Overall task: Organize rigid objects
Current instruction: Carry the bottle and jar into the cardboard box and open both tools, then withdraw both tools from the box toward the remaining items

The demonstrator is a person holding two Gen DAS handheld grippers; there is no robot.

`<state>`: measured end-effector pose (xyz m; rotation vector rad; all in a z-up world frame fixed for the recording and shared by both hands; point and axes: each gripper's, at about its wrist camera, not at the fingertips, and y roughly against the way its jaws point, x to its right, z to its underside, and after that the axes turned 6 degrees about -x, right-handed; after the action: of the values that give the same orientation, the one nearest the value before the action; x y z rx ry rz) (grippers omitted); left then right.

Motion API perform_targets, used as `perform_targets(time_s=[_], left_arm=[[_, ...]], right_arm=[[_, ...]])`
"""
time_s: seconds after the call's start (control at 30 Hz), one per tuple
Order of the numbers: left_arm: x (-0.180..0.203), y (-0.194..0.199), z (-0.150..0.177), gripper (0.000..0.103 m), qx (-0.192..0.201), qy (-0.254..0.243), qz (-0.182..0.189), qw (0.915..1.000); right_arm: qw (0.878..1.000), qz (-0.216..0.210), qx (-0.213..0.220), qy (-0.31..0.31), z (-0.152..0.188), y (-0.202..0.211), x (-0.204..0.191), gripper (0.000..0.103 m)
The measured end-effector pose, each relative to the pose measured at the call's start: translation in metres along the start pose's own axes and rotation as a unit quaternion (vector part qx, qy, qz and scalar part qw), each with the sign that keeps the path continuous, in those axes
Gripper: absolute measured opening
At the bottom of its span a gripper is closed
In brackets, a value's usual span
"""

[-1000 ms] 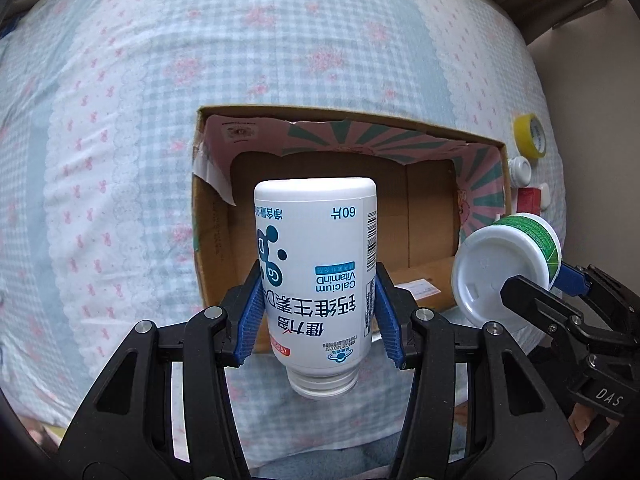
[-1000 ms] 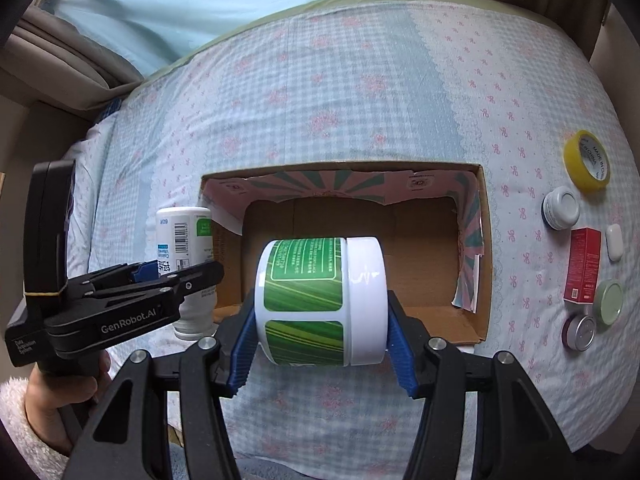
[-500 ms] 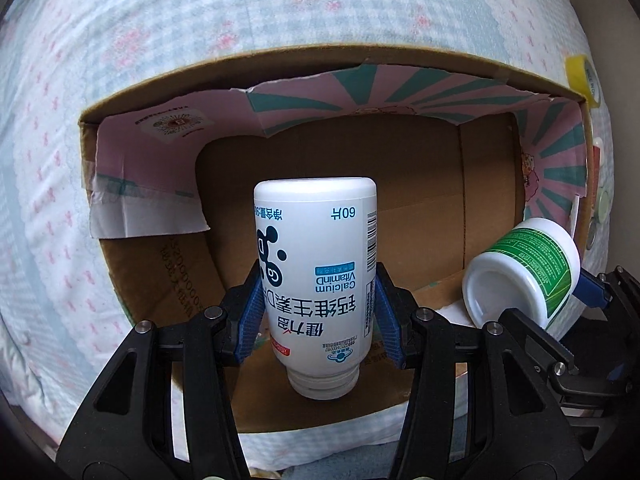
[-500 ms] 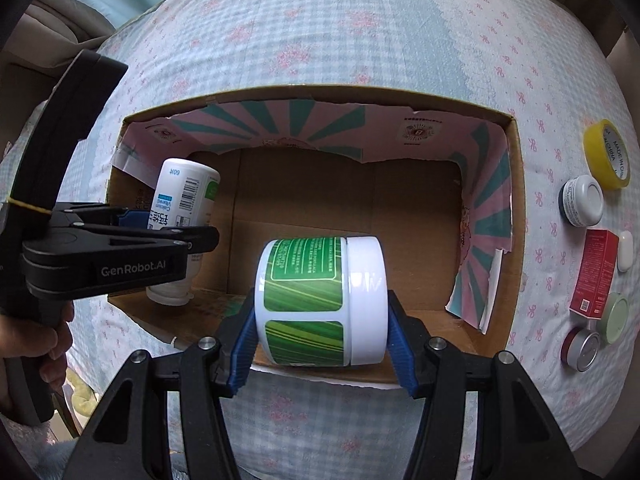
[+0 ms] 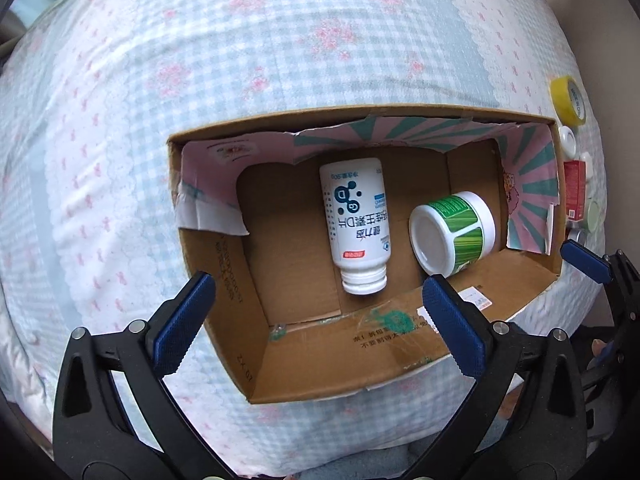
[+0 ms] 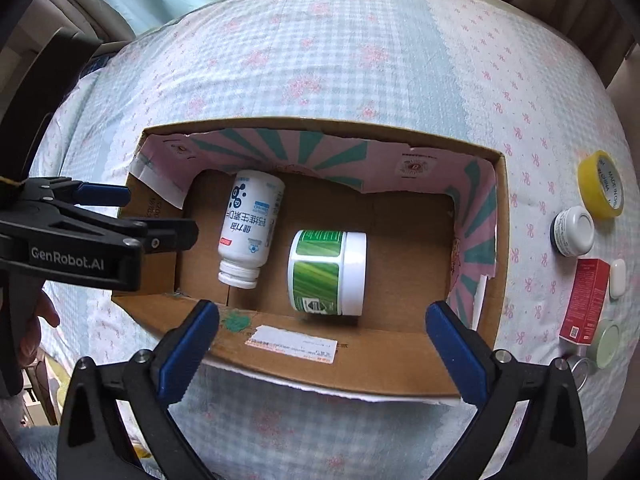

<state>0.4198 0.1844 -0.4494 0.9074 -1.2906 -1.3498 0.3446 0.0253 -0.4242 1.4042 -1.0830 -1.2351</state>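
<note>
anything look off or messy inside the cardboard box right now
Both items in the cardboard box lie on their sides rather than upright: the white bottle and the green-labelled jar. The box's printed lining is torn at the left.

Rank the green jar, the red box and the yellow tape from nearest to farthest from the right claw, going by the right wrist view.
From the right claw, whose jaws are opening with nothing between them:
1. Green jar, in the carton just ahead.
2. Red box, on the bedspread to the right of the carton.
3. Yellow tape, far right, beyond the red box.

White bottle [image 5: 356,224] and green-labelled jar [image 5: 454,232] lie sideways, apart, inside cardboard box [image 5: 224,264].
</note>
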Motion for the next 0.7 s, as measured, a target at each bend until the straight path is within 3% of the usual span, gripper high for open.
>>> perform_targets(time_s=[0.2, 0.7], left_arm=[[-0.007, 0.025, 0.029, 0.103, 0.023, 0.013, -0.001, 0.9997], [-0.006, 0.1, 0.118, 0.103, 0.11, 0.041, -0.019, 0.9929]], right_arm=[[0.999, -0.004, 0.016, -0.028, 0.012, 0.018, 0.005, 0.103], [0.998, -0.003, 0.067, -0.021, 0.062, 0.093, -0.017, 0.103]])
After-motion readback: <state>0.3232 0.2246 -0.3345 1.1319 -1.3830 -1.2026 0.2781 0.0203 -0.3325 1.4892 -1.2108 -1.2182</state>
